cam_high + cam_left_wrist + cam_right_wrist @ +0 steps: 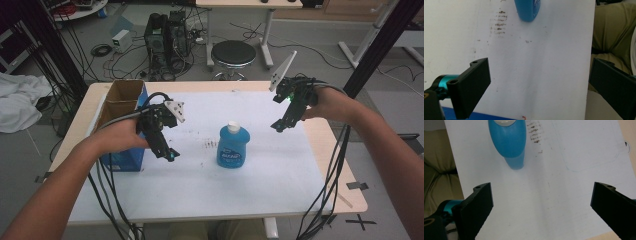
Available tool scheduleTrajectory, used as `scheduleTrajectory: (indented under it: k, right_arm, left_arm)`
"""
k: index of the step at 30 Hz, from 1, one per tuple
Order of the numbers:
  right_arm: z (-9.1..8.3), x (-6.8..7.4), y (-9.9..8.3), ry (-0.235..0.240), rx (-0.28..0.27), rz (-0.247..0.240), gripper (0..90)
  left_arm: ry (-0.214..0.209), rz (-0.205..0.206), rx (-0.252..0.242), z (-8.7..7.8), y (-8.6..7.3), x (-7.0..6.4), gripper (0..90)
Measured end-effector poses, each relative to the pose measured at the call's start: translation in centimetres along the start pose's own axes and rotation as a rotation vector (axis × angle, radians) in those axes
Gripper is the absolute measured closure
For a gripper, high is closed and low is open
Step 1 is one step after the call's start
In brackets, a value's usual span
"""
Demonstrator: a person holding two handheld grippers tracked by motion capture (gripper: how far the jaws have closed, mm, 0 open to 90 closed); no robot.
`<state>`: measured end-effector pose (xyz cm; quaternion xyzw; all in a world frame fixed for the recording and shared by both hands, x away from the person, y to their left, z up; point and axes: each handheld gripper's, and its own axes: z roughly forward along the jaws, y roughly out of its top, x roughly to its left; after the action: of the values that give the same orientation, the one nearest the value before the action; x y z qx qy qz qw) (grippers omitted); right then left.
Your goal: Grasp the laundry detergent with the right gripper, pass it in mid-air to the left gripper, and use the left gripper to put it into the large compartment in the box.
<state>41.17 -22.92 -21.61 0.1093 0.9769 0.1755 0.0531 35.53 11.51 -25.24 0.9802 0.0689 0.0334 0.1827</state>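
Observation:
A blue bottle [233,146] with a white cap stands upright on the white sheet [200,180] near the table's middle. My left gripper [167,152] hovers to the bottle's left, open, with nothing between its jaws. My right gripper [280,125] is held above the sheet to the bottle's upper right, also open and empty. In the left gripper view [539,87] the bottle's base [527,10] sits far ahead at the top. In the right gripper view [541,207] the bottle [509,142] lies ahead at the upper left, well beyond the jaws.
An open cardboard box [122,115] with blue sides stands at the table's left, right behind my left hand. Brown smudges [210,145] mark the sheet left of the bottle. A black stool [233,54] and computer towers [167,37] stand beyond the far edge.

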Motion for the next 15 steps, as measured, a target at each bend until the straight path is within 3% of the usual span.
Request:
scheduleTrajectory:
  k: [2,3,6,8,15]
  right_arm:
    - [-0.1,0.0,-0.2,0.001,-0.004,0.002,3.3]
    - [0.0,0.1,-0.2,0.000,-0.005,0.007,3.3]
    - [0.1,0.2,-0.6,0.009,-0.013,0.002,3.3]
    - [0.5,0.5,-0.9,0.020,-0.028,0.001,3.3]
    - [1.7,1.3,-2.1,0.049,-0.067,0.003,3.3]
  left_arm:
    - [0.000,0.019,0.020,-0.1,0.1,0.2,3.8]
    - [0.004,-0.009,-0.006,0.1,0.0,0.0,3.8]
    - [0.004,0.013,0.005,0.0,0.0,0.1,3.9]
    - [0.008,0.001,-0.011,0.2,-0.1,0.1,3.8]
    - [0.005,0.034,0.015,0.3,0.1,0.4,3.8]
